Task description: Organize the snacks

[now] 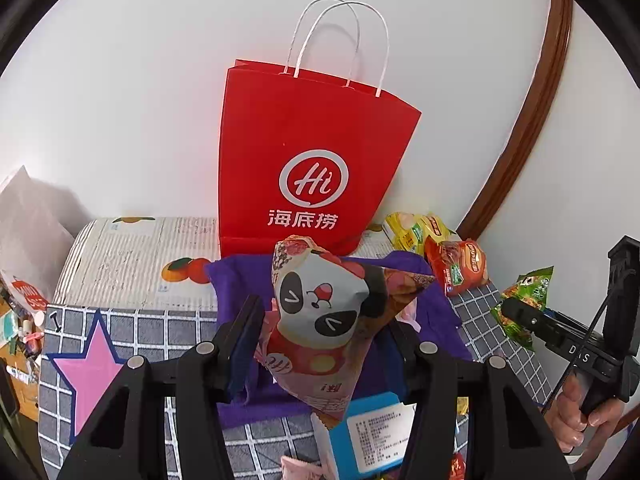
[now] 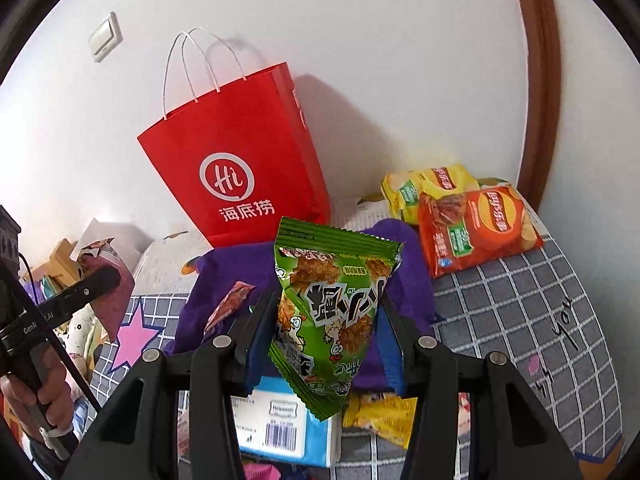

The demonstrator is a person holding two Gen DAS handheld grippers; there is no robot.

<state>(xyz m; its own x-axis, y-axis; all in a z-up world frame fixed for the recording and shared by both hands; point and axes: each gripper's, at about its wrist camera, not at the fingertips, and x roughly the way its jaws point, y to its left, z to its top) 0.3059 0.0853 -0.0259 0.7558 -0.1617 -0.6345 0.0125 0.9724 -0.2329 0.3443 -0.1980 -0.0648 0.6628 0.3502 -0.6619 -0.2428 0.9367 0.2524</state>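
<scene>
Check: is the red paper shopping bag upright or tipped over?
Upright: the red paper shopping bag stands on its base against the wall, handles pointing up.

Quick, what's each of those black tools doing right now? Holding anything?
Left tool: closed on the panda snack bag, held up in the air.
Right tool: closed on the green snack packet, also lifted.

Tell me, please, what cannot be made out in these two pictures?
- Inside of the red paper bag: both views show only its outside.
- Blue-and-white box: partly behind the green snack packet and right claw.
- Clutter at left wrist view's left edge: too small.
</scene>
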